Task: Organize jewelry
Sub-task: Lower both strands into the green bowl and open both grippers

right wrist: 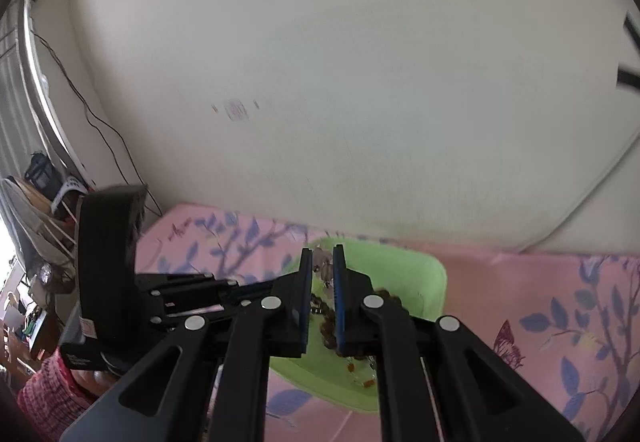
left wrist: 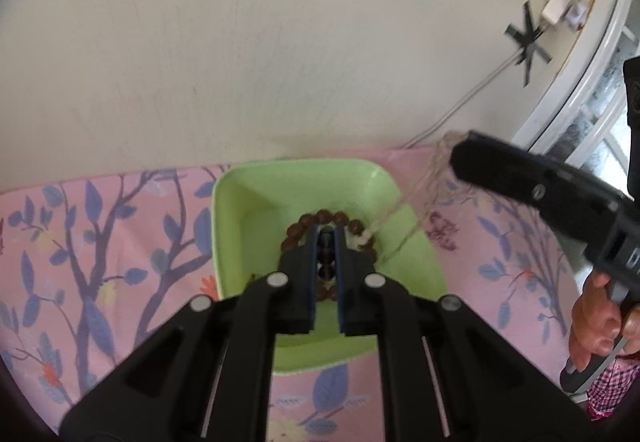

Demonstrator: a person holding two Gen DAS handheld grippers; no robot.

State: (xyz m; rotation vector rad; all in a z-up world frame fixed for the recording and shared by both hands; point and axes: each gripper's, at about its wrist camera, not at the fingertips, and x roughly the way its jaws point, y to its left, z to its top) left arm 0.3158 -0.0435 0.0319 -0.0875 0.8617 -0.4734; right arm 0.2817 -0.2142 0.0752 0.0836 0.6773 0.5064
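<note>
A light green tray (left wrist: 256, 198) lies on the pink floral cloth. Inside it lies a brown bead bracelet (left wrist: 320, 219). My left gripper (left wrist: 327, 232) is down in the tray, nearly shut around dark beads of that bracelet. My right gripper (right wrist: 322, 262) is shut on a pale clear-bead necklace (right wrist: 320, 262); in the left wrist view the necklace (left wrist: 404, 208) hangs blurred from the right gripper (left wrist: 460, 156) down into the tray. The right wrist view shows the tray (right wrist: 424, 274) with the brown bracelet (right wrist: 326, 326) and small orange and clear pieces (right wrist: 362, 378) in it.
The pink floral cloth (left wrist: 100, 262) covers the surface up to a cream wall (left wrist: 280, 62). A white cable (left wrist: 460, 106) taped with black strips runs down the wall. A window frame (left wrist: 576, 94) is at the right. Clutter and a fan (right wrist: 28, 214) stand at the far left.
</note>
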